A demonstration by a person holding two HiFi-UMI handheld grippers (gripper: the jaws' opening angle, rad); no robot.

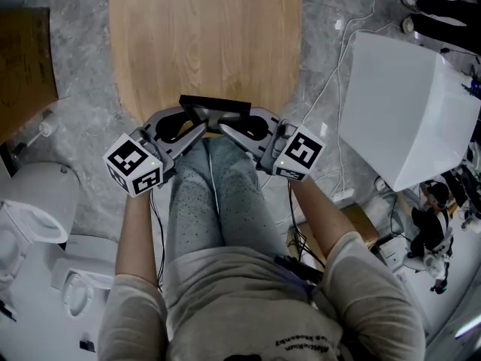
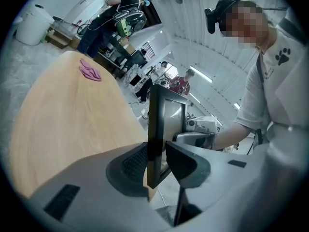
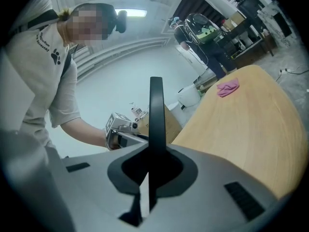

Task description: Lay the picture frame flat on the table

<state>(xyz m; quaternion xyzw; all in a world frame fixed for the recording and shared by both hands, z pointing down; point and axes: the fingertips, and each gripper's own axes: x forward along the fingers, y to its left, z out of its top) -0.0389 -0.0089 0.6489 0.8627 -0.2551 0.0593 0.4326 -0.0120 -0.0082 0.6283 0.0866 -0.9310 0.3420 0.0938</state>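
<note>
My left gripper [image 1: 194, 126] had its jaws part-way open around the near end of the picture frame [image 1: 216, 104]. In the left gripper view the frame's black edge stood upright in the gap. One pad lay flat against its back, and the other jaw's tip met its front, so I read that as a grip. My right gripper [image 1: 233, 130] was closed almost fully, pinching the frame's other end. Its own view showed the frame edge-on as a thin black bar rising straight out of the jaws.

The frame sat between the two sets of tips, which faced each other from either side. It stood on edge rather than flat, right at the near rim of the wooden table [image 1: 207, 36]. I could not tell whether its lower edge touched the wood.

The bare tabletop stretched away past both grippers. Far beyond the jaws, toward the table's far end, lay a crumpled pink cloth [image 3: 227, 88]. My knees [image 1: 218, 194] were directly beneath the grippers. A large white box [image 1: 406, 111] stood on the floor well off to the right gripper's outer side.
</note>
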